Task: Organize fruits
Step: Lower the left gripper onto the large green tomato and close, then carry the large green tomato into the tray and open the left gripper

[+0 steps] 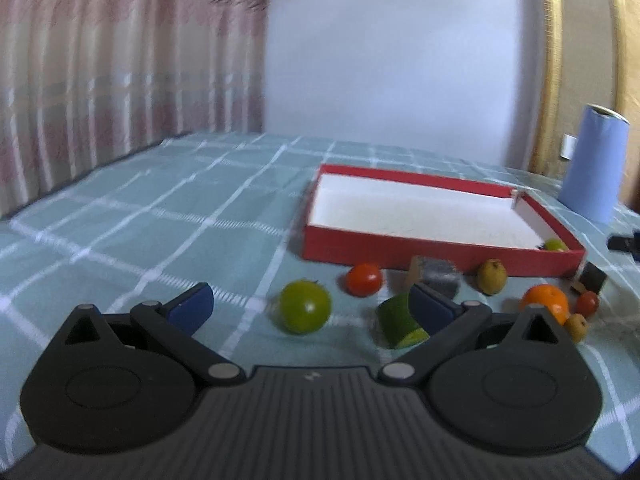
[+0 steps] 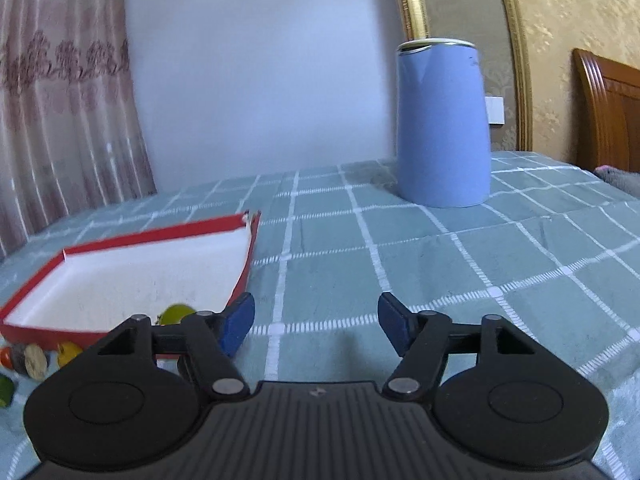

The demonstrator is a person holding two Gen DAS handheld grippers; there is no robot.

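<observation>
In the lower right corner of the red box (image 1: 400, 246), right of centre in the left wrist frame: one small green fruit (image 1: 556, 245), alone on the white lining. My reading is that the box is the collecting place and this is the first piece in.

Right claw (image 2: 316, 326): spread, nothing between the blue pads, only bare checked cloth. It hangs just right of the box's near corner, the green fruit showing just behind its left finger. No earlier view, so I cannot say this claw put it there.

Left claw (image 1: 312, 308): spread wide, empty. It is lined up low over the loose fruit; the green apple (image 1: 305, 306) sits between the fingers' line of reach, apart from both pads. Probably the next pick.

Still outside, strung along the box's front wall at lower centre-right: a red tomato (image 1: 363, 279), a cut green piece (image 1: 400, 322) partly behind the right finger, a yellowish pear (image 1: 491, 276), an orange (image 1: 545, 301), a small red fruit (image 1: 587, 303), a small yellow fruit (image 1: 576, 326). A greyish block (image 1: 434, 272) among them is too blurred to name.

Surface: a pale green cloth (image 2: 480, 272) with a white grid, slightly rumpled; whether bed or table beneath, I cannot tell. A blue kettle (image 2: 443, 128) stands upright well behind. Room: white wall, pink patterned curtain (image 1: 120, 60) at left, gilt-edged panel and a wooden headboard (image 2: 612, 116) at right.
</observation>
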